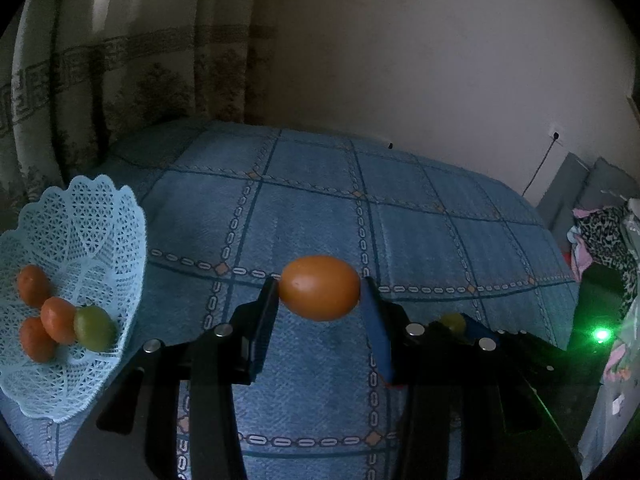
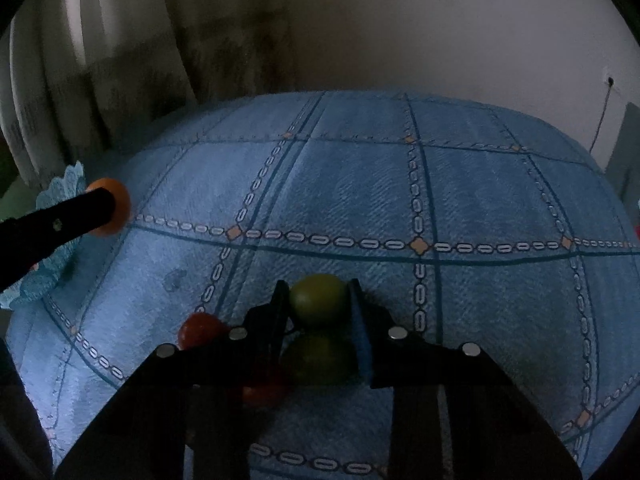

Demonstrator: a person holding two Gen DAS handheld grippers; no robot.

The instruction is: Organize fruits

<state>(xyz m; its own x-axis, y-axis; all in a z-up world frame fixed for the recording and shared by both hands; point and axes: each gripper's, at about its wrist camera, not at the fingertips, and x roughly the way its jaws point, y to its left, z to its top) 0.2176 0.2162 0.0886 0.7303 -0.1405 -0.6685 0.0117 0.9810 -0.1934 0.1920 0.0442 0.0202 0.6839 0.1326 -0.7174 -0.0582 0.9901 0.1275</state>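
Observation:
My left gripper is shut on an orange oval fruit, held above the blue bedspread. To its left stands a pale blue lattice basket holding three orange fruits and a green one. My right gripper is shut on a green round fruit. A second green fruit lies just below it between the fingers. Two red fruits rest on the bed by its left finger, partly hidden.
The quilted bed stretches ahead to a wall. Curtains hang at the back left behind the basket. Clothes and grey panels are piled past the bed's right edge, where a green light glows.

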